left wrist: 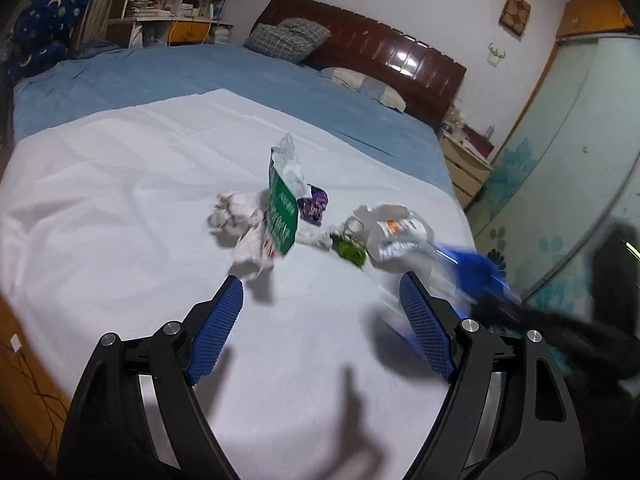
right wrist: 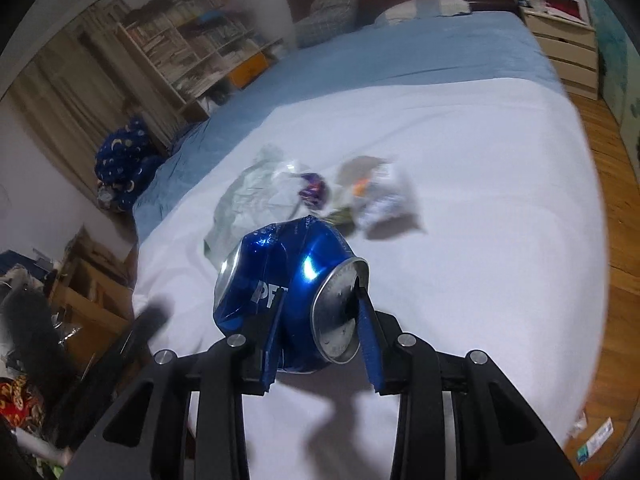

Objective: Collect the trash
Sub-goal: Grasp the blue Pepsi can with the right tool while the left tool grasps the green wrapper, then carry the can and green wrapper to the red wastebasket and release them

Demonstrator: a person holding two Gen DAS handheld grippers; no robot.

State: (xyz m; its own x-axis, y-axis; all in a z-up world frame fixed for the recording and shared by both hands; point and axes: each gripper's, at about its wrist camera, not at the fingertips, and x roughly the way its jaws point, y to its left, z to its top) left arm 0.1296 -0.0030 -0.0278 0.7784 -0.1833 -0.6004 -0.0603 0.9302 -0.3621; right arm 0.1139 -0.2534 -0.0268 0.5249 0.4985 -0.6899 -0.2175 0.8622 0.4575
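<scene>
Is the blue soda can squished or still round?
Squished. The blue can held in the right gripper has a dented, crumpled side, and its silver end is bent out of round.

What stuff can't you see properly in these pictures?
- Blue can, right wrist view: the right gripper and dents hide most of its lettering.
- Same can, left wrist view: motion blur smears it.
- White wrapper, right wrist view: its print is too blurred to read.
- Green packet, left wrist view: its writing is too small to read.
- Where the trash goes: no bin shows in either view.
</scene>
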